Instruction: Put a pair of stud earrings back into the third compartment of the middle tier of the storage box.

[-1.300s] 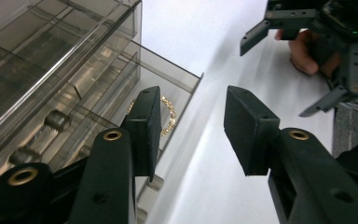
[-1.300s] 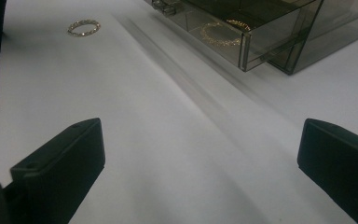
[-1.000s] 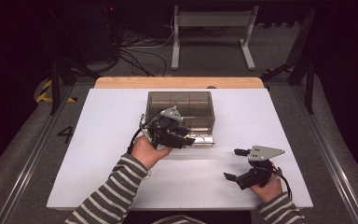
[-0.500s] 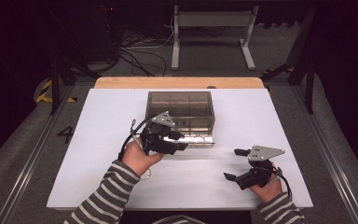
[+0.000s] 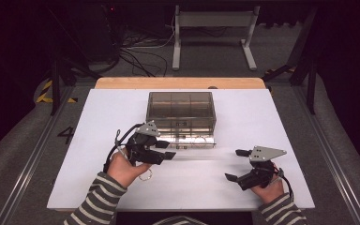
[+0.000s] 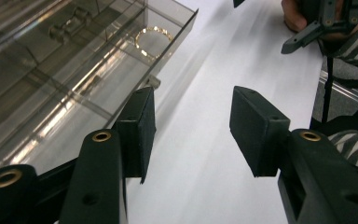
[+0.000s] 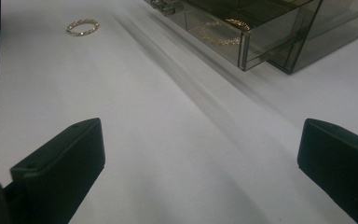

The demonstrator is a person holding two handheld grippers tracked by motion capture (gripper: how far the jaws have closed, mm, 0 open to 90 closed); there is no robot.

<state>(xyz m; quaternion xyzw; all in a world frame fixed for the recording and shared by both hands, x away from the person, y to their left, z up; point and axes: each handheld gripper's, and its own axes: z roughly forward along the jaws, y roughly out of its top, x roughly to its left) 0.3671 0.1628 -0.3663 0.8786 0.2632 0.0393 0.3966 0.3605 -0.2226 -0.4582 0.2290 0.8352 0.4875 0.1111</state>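
A smoky clear box point(image 5: 180, 107) with compartments stands mid-table, its low front drawer point(image 5: 190, 140) pulled out. A gold bracelet point(image 6: 153, 39) lies in that drawer, also seen as the gold bracelet point(image 7: 219, 32) from the right side. A second bracelet point(image 7: 81, 26) lies on the white table, beside the left hand point(image 5: 145, 176). My left gripper point(image 5: 171, 150) is open and empty just in front of the drawer; its jaws point(image 6: 191, 126) stand apart near the drawer's knob point(image 6: 153, 81). My right gripper point(image 5: 234, 165) is wide open and empty at the near right point(image 7: 200, 154).
The white table top point(image 5: 272, 117) has bare room on both sides of the box. A wooden strip point(image 5: 180, 83) runs along the far edge. Beyond it are cables and a metal stand point(image 5: 213, 33) on the dark floor.
My left gripper has drawn back from the box front toward the near left. The right gripper has stayed put.
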